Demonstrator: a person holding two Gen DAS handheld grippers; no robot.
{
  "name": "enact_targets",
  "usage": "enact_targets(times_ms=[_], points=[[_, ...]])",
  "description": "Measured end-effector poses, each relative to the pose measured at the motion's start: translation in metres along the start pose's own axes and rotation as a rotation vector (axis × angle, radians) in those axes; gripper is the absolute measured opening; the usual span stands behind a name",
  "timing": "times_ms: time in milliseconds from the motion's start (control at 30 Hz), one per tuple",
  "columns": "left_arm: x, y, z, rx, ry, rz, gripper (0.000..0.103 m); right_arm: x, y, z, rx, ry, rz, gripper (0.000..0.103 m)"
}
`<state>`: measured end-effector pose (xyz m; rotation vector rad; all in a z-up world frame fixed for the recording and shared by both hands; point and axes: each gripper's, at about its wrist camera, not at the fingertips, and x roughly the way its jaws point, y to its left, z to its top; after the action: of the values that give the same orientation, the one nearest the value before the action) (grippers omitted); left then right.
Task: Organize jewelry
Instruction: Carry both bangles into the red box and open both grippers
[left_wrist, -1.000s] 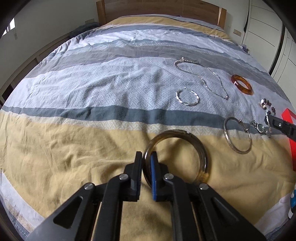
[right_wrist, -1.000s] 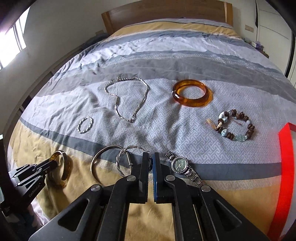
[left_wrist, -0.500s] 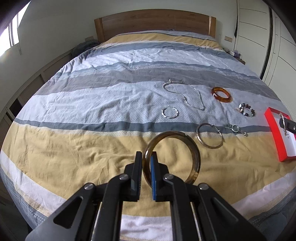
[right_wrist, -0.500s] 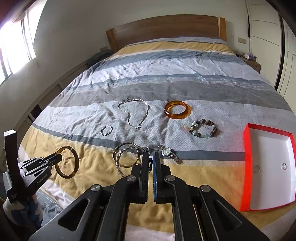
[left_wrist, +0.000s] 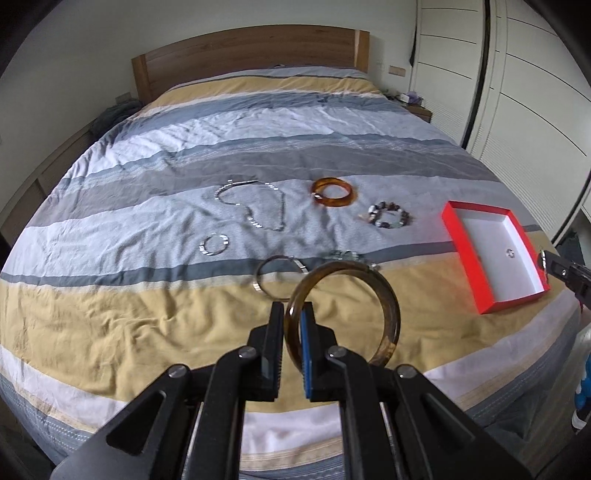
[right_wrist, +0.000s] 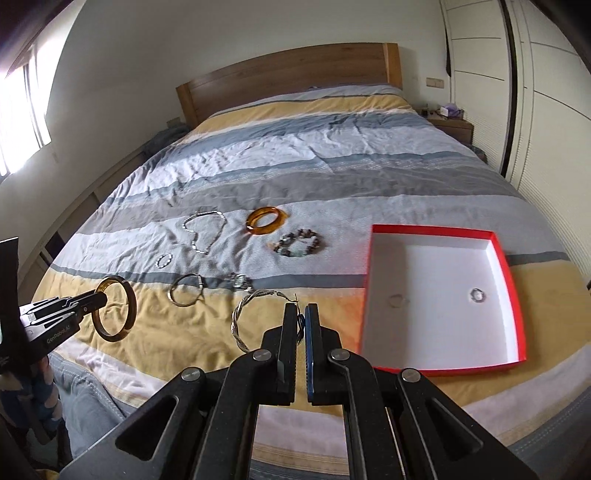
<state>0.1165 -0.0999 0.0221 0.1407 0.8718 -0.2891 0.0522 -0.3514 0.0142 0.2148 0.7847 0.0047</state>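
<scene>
The left gripper (left_wrist: 292, 339) pinches a brown bangle (left_wrist: 343, 314) clear of the bed (left_wrist: 110, 314). The right gripper (right_wrist: 301, 328) clamps a twisted silver hoop (right_wrist: 243, 321) (held by its thin wire). Beyond lie a red box (right_wrist: 517, 295), a silver bangle (right_wrist: 186, 293), a watch (right_wrist: 240, 280), a beaded bracelet (right_wrist: 299, 242), an amber bangle (right_wrist: 266, 220) and a chain (right_wrist: 203, 232).

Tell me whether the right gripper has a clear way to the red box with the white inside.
Probably yes. The right gripper, shut on a twisted silver hoop, hangs just left of the red box, with only bare bedspread between them.
</scene>
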Motion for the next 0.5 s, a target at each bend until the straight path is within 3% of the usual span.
enact_targets(times_ms=[267, 500], points=[[0.036, -0.117, 0.034, 0.135, 0.032, -0.163, 0.008, 0.004, -0.095, -0.001, 0.074, 0.026, -0.123, 0.004], [0.084, -0.204, 0.050, 0.232, 0.070, -0.238, 0.008, 0.031, -0.154, -0.007, 0.113, 0.087, -0.202, 0.004]])
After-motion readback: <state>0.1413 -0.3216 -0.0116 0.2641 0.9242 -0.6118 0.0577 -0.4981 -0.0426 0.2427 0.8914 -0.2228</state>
